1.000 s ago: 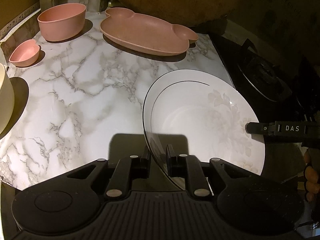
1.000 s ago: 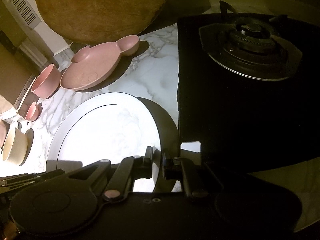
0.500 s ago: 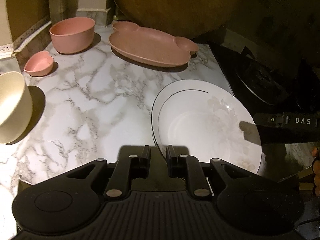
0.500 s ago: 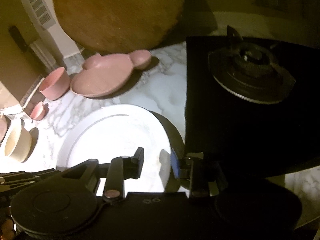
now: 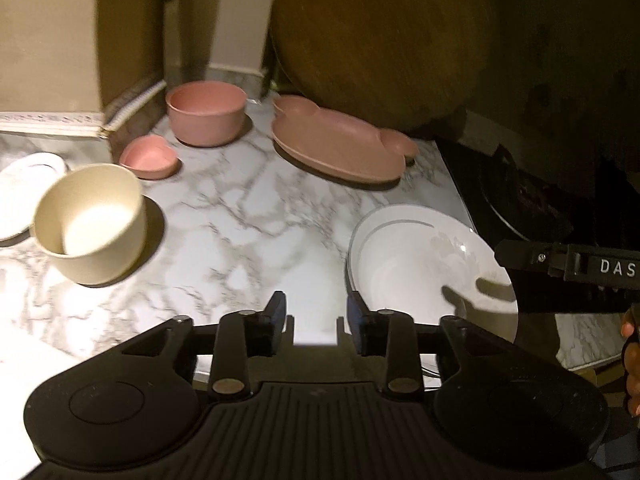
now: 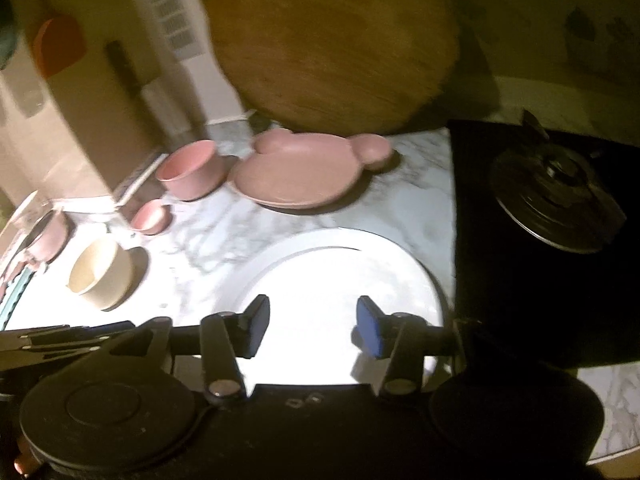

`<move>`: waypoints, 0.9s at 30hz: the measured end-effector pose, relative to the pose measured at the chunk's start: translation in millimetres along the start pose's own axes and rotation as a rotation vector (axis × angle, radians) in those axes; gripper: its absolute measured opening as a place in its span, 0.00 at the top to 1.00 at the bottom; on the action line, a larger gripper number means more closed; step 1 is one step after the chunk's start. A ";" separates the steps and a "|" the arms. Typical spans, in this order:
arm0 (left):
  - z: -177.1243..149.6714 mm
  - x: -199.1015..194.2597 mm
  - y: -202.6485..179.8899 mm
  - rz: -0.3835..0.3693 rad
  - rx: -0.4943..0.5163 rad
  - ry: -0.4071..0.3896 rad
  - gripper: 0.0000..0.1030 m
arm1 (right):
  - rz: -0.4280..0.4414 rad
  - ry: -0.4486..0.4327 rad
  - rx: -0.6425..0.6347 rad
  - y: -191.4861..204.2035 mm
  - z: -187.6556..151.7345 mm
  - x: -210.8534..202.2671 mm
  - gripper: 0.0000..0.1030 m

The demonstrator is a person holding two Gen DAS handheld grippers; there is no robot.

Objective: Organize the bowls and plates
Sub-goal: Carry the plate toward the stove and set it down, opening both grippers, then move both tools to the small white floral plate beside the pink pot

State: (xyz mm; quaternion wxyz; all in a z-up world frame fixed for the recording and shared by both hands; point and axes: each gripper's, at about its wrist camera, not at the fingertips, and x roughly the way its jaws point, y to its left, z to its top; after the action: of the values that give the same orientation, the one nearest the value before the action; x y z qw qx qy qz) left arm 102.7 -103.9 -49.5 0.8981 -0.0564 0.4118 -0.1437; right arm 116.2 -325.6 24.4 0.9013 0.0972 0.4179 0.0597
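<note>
Both grippers have let go of the white plate (image 5: 416, 264) since the earlier frames, when each one pinched its rim, and their jaws have just been opening with nothing between them; the left gripper (image 5: 316, 312) and the right gripper (image 6: 308, 322) now stand released above the near edge of the plate, not touching it; the plate lies flat on the marble counter (image 5: 248, 216), just beside the black stove (image 6: 540, 240). Behind it, largest first, a round wooden board (image 5: 380, 40) leans on the wall; a pink mouse-shaped plate (image 5: 340, 148) rests at its foot; a cream bowl (image 5: 92, 220) stands at the left; a pink bowl (image 5: 206, 116) and a small pink heart dish (image 5: 150, 156) sit near the back corner. I judge the white plate is ceramic: stiff, rather heavy, glossy and so slippery, and it can chip; the best hold is on the rim, at two opposite sides; the pink pieces look lighter and less fragile.
</note>
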 end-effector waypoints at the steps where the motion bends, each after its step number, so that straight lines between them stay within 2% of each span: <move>1: -0.2 -5.7 2.2 0.007 -0.004 -0.015 0.51 | 0.009 -0.007 -0.015 6.0 0.1 -2.5 0.49; 2: -0.6 -12.2 4.5 0.016 -0.007 -0.034 0.40 | 0.021 -0.015 -0.031 13.2 0.6 -5.1 0.44; 3: -1.4 -19.6 6.4 0.027 -0.008 -0.057 0.38 | 0.029 -0.023 -0.044 19.2 1.2 -7.4 0.38; 7: -0.2 -42.5 16.2 0.046 -0.020 -0.108 0.38 | 0.048 -0.048 -0.095 44.4 3.0 -14.4 0.33; 12: -0.7 -68.2 33.4 0.077 -0.041 -0.166 0.36 | 0.059 -0.090 -0.159 76.5 10.4 -25.1 0.17; 16: -1.0 -88.6 45.8 0.107 -0.050 -0.215 0.32 | 0.092 -0.110 -0.224 104.2 12.8 -31.0 0.14; 18: -1.6 -98.1 52.4 0.127 -0.057 -0.234 0.31 | 0.104 -0.116 -0.257 119.1 14.9 -30.7 0.09; 21: -2.4 -111.0 63.9 0.168 -0.073 -0.262 0.22 | 0.135 -0.132 -0.299 140.6 17.5 -30.1 0.03; 27: -0.2 -126.6 90.4 0.225 -0.107 -0.288 0.22 | 0.197 -0.095 -0.345 180.0 22.2 -17.7 0.01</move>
State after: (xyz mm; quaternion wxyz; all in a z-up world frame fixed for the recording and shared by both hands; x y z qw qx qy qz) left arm 43.2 20.8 22.1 0.9539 -0.0778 0.2897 -0.0105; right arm 117.0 -156.4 92.0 0.9132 -0.0157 0.3467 0.2137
